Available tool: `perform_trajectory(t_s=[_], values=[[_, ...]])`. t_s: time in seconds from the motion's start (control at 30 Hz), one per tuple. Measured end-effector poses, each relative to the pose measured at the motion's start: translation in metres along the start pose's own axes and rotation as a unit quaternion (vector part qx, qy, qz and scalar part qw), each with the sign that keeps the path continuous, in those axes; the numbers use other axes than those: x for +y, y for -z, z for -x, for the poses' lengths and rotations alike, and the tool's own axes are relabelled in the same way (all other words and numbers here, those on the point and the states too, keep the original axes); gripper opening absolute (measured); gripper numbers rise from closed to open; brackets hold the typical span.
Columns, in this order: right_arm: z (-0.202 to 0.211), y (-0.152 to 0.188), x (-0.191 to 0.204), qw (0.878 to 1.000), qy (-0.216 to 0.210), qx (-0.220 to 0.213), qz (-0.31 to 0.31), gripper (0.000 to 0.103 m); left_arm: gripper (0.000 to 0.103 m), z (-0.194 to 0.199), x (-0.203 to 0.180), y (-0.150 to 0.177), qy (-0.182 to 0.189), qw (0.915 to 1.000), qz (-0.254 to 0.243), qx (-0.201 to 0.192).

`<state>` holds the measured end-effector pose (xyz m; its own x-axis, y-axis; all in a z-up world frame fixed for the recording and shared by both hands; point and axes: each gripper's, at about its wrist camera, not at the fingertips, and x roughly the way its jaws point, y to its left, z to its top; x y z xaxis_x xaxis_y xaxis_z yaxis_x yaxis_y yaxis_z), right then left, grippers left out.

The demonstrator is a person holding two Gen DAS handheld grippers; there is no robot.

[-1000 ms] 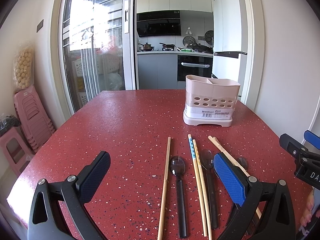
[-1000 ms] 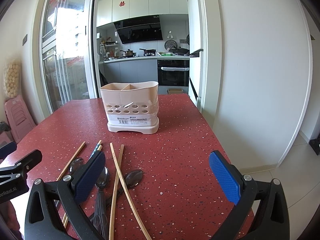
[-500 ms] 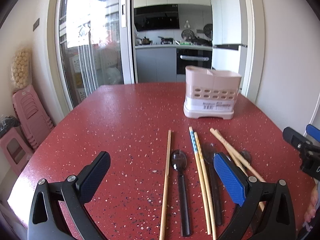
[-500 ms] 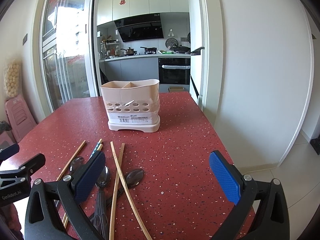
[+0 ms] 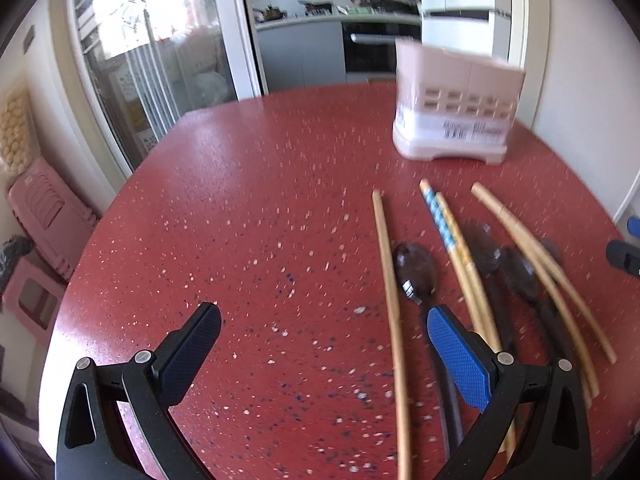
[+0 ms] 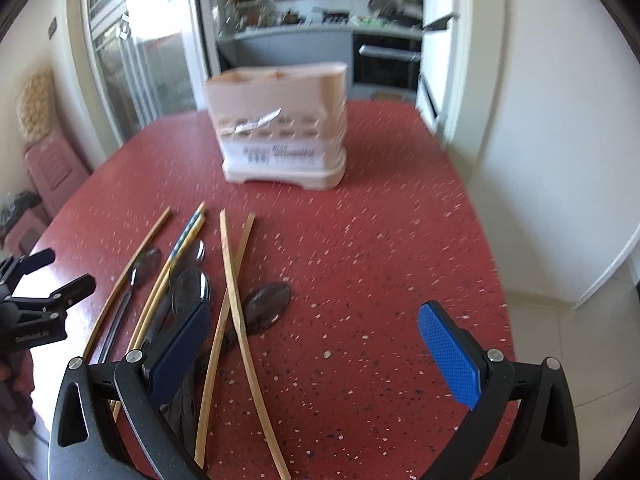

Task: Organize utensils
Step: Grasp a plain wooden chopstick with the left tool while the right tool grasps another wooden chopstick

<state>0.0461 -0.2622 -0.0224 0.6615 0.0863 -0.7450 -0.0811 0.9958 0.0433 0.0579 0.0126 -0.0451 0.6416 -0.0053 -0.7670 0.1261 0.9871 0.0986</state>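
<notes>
Both grippers are hanging spread wide and empty over the red speckled table (image 5: 240,208). The left gripper (image 5: 324,344) is sitting just left of the loose chopsticks (image 5: 386,264) and dark spoons (image 5: 416,272). The right gripper (image 6: 316,340) is straddling the crossed chopsticks' right side. The pink utensil holder (image 6: 280,128) is standing upright beyond them.

Left gripper (image 5: 324,338) jaws spread wide, nothing between them, tilted downward. Right gripper (image 6: 316,338) likewise wide apart and empty, just beside the left.
</notes>
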Motion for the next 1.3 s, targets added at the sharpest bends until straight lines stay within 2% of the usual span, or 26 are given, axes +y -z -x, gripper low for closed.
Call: perform_trajectory(t_s=[0.07, 0.17, 0.33, 0.47, 0.57, 0.73, 0.87, 1.07, 1.17, 1.3], values=[[-0.008, -0.003, 0.001, 1.000, -0.010, 0.024, 0.014, 0.102, 0.103, -0.006, 0.002, 0.000, -0.003, 0.9998, -0.009, 0.016], [-0.017, -0.005, 0.009, 0.997, -0.026, 0.056, 0.047, 0.092, 0.103, -0.012, 0.004, 0.001, 0.001, 0.9994, -0.013, 0.034], [-0.035, -0.008, 0.020, 0.989, -0.036, 0.109, 0.091, 0.071, 0.103, -0.025, 0.007, -0.002, 0.019, 0.9985, -0.008, 0.051], [-0.053, -0.009, 0.025, 0.984, -0.039, 0.144, 0.099, 0.055, 0.103, -0.031, 0.008, -0.006, 0.030, 0.9975, -0.010, 0.062], [-0.061, -0.015, 0.026, 0.982, -0.052, 0.157, 0.096, 0.052, 0.103, -0.034, 0.007, -0.009, 0.037, 0.9969, -0.012, 0.069], [-0.070, -0.025, 0.033, 0.977, -0.048, 0.174, 0.116, 0.048, 0.103, -0.035, 0.000, -0.014, 0.055, 0.9955, -0.025, 0.072], [-0.077, -0.033, 0.041, 0.973, -0.049, 0.184, 0.132, 0.048, 0.103, -0.042, -0.005, -0.016, 0.044, 0.9941, -0.047, 0.088], [-0.089, -0.045, 0.052, 0.964, -0.043, 0.207, 0.163, 0.043, 0.103, -0.053, -0.001, -0.028, 0.070, 0.9914, -0.040, 0.103], [-0.098, -0.053, 0.056, 0.959, -0.035, 0.218, 0.179, 0.039, 0.103, -0.060, -0.001, -0.038, 0.089, 0.9885, -0.037, 0.117], [-0.104, -0.062, 0.058, 0.953, -0.041, 0.232, 0.189, 0.028, 0.103, -0.068, -0.006, -0.050, 0.095, 0.9857, -0.047, 0.131]])
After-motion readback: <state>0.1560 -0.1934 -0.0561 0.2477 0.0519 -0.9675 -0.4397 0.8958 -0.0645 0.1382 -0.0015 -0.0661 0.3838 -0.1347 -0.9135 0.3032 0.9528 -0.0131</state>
